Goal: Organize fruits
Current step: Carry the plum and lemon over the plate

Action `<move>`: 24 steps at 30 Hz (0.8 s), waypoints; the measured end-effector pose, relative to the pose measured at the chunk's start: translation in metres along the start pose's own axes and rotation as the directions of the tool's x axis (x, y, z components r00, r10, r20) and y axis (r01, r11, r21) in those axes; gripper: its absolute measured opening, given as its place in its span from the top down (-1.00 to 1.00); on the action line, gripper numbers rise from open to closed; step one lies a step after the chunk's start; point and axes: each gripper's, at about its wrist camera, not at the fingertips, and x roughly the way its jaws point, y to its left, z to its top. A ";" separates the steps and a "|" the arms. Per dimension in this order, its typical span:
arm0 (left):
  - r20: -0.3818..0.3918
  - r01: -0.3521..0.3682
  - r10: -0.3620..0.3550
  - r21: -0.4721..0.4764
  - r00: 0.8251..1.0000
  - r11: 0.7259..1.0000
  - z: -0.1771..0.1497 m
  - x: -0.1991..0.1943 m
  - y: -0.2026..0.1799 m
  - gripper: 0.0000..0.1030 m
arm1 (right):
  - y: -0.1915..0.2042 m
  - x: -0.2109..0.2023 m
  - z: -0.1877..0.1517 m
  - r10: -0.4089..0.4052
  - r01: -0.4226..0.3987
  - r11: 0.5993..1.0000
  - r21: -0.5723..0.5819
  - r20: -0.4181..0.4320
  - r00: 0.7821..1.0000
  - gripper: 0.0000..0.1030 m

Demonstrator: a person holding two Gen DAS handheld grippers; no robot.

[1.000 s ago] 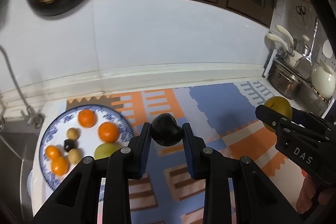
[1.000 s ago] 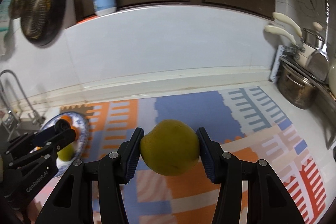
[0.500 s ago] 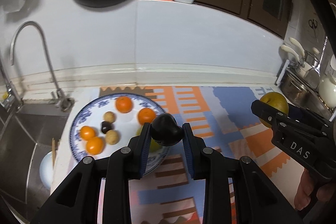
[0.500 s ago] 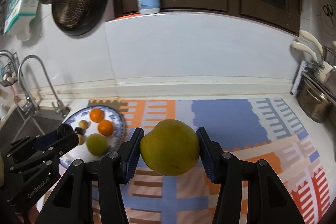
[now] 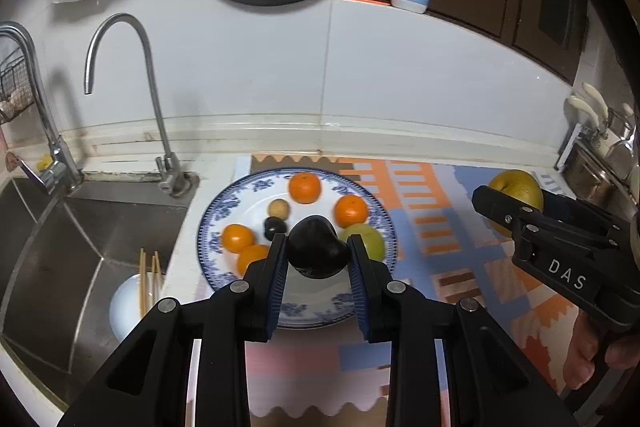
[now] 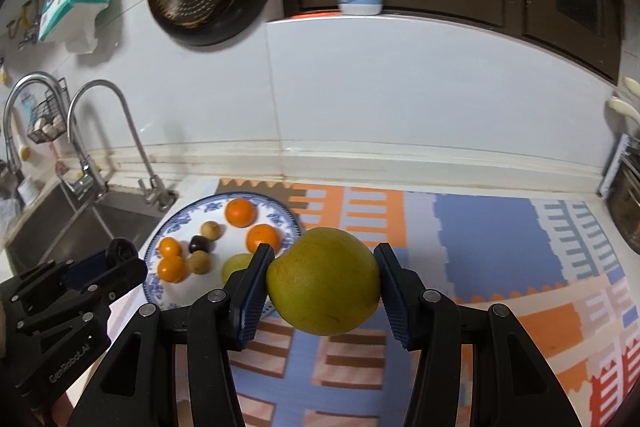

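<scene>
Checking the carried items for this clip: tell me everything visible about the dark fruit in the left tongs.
The dark fruit is near-black, smooth and slightly glossy, with a lumpy, lopsided shape narrowing toward the top. The left tongs are shut on it, one blue ribbed pad pressing each side. It hangs in the air above the near part of the blue-patterned plate, touching only the pads. Its underside is hidden.

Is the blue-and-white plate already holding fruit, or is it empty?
Holding fruit: the plate carries four oranges, a green fruit and smaller brown and dark pieces.
</scene>
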 end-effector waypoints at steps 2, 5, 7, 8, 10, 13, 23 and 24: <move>-0.003 -0.010 0.010 0.003 1.000 1.000 0.001 0.002 0.005 0.43 | 0.006 0.006 0.002 0.024 -0.024 1.000 -0.005 -0.011 1.000 -0.02; -0.009 -0.023 0.024 0.006 1.000 1.000 0.002 0.005 0.013 0.43 | 0.015 0.017 0.004 0.051 -0.051 0.999 -0.016 -0.025 0.998 -0.02; -0.017 -0.029 0.029 0.011 0.999 1.000 0.003 0.010 0.018 0.43 | 0.023 0.024 0.005 0.065 -0.066 0.997 -0.030 -0.032 0.997 -0.02; -0.019 -0.031 0.031 0.013 0.999 0.999 0.003 0.012 0.020 0.43 | 0.025 0.027 0.006 0.073 -0.074 0.997 -0.036 -0.035 0.997 -0.02; -0.024 -0.030 0.031 0.021 0.999 0.999 0.005 0.016 0.024 0.43 | 0.032 0.035 0.008 0.095 -0.098 0.994 -0.047 -0.045 0.994 -0.02; -0.028 -0.031 0.032 0.034 0.999 0.999 0.008 0.024 0.030 0.43 | 0.042 0.046 0.010 0.119 -0.122 0.990 -0.068 -0.058 0.991 -0.02; -0.073 0.001 0.005 0.078 0.997 0.997 0.026 0.071 0.055 0.43 | 0.067 0.085 0.019 0.193 -0.204 0.972 -0.117 -0.099 0.976 -0.02; -0.086 0.005 0.002 0.081 0.996 0.997 0.027 0.078 0.057 0.43 | 0.069 0.089 0.020 0.199 -0.211 0.970 -0.120 -0.104 0.974 -0.02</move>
